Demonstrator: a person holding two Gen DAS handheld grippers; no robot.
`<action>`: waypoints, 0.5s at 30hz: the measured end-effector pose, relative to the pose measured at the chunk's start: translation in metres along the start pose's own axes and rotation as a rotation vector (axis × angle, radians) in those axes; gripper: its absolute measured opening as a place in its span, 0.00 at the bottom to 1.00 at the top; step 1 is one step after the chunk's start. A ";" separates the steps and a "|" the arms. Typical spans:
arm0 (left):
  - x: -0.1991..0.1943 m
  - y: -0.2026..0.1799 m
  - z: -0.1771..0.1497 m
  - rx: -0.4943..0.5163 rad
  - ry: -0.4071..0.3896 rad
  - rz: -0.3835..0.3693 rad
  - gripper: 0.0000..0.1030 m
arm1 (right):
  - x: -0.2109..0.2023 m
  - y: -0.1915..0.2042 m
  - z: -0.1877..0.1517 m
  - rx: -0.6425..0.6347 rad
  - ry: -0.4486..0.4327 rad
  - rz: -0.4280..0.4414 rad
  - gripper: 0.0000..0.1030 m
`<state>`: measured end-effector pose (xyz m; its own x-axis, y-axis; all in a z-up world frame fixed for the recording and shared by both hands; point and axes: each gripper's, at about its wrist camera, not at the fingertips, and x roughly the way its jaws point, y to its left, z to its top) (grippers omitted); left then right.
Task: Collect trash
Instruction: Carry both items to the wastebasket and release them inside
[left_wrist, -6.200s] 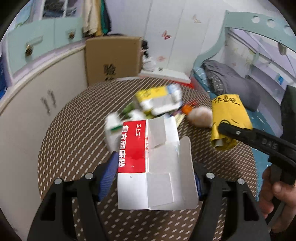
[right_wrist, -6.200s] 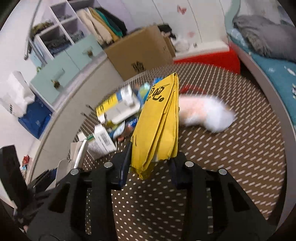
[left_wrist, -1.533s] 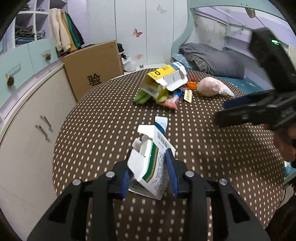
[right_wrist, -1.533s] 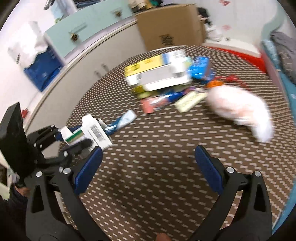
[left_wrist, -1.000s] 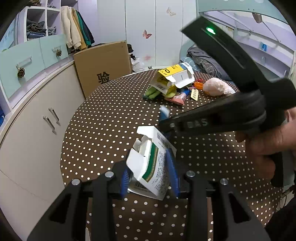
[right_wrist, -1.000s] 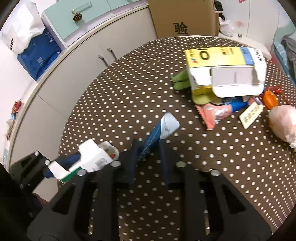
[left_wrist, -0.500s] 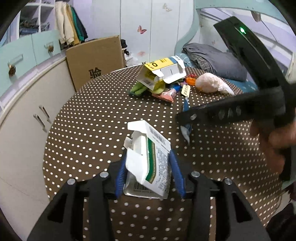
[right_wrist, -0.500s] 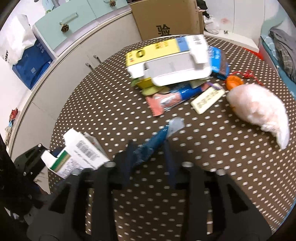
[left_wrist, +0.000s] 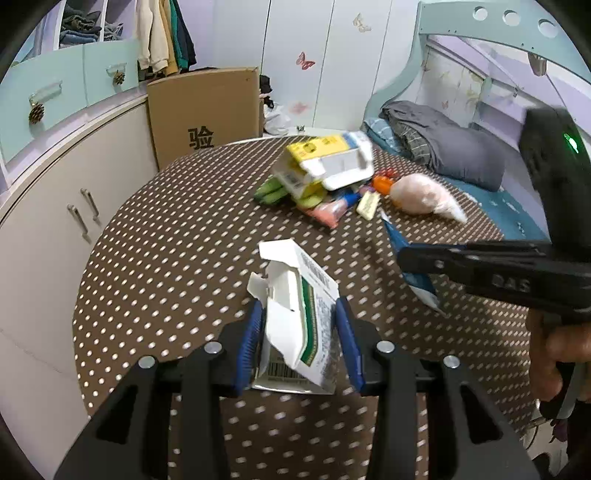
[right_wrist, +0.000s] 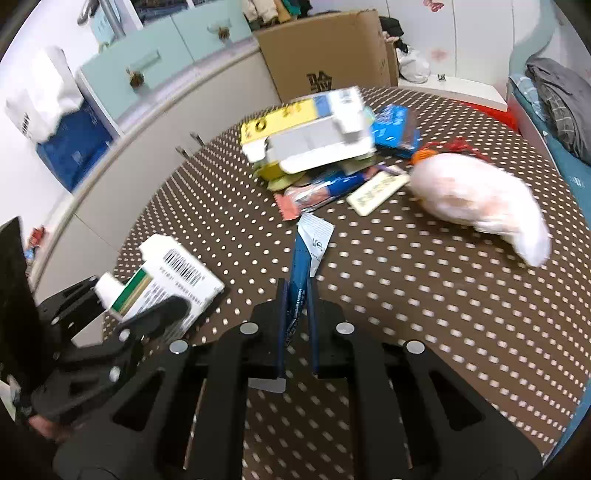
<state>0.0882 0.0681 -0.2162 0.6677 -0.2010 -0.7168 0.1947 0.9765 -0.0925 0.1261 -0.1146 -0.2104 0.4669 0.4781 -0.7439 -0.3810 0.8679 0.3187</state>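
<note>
My left gripper (left_wrist: 299, 332) is shut on a white and green carton (left_wrist: 299, 325) with its flaps torn open, held above the near edge of the round dotted table (left_wrist: 177, 236). The carton also shows in the right wrist view (right_wrist: 166, 280). My right gripper (right_wrist: 297, 295) is shut on a blue and white wrapper (right_wrist: 306, 254), also seen in the left wrist view (left_wrist: 410, 258), to the right of the carton. More trash lies at the far side: a yellow and white box (left_wrist: 325, 162), a pink plastic bag (left_wrist: 421, 195), a pink wrapper (right_wrist: 314, 195).
A large cardboard box (left_wrist: 203, 114) stands on the floor behind the table. White curved cabinets (left_wrist: 48, 206) run along the left. A bed with a grey blanket (left_wrist: 443, 147) is at the right. A blue snack pack (right_wrist: 395, 129) and a cream label (right_wrist: 376, 192) lie in the pile.
My right gripper closed on the blue wrapper, lifted it off the table and carried it right of the left gripper. My left gripper still holds the carton.
</note>
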 end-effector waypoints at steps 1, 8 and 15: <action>-0.001 -0.003 0.003 0.000 -0.005 -0.006 0.39 | -0.010 -0.007 -0.001 0.009 -0.017 0.002 0.10; -0.009 -0.053 0.046 0.028 -0.064 -0.065 0.38 | -0.087 -0.060 0.004 0.103 -0.179 0.007 0.10; -0.004 -0.138 0.101 0.116 -0.114 -0.165 0.38 | -0.176 -0.143 0.007 0.233 -0.365 -0.052 0.10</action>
<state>0.1310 -0.0736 -0.1309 0.6958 -0.3712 -0.6148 0.3849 0.9155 -0.1171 0.1040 -0.3219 -0.1214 0.7482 0.4127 -0.5195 -0.1785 0.8793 0.4415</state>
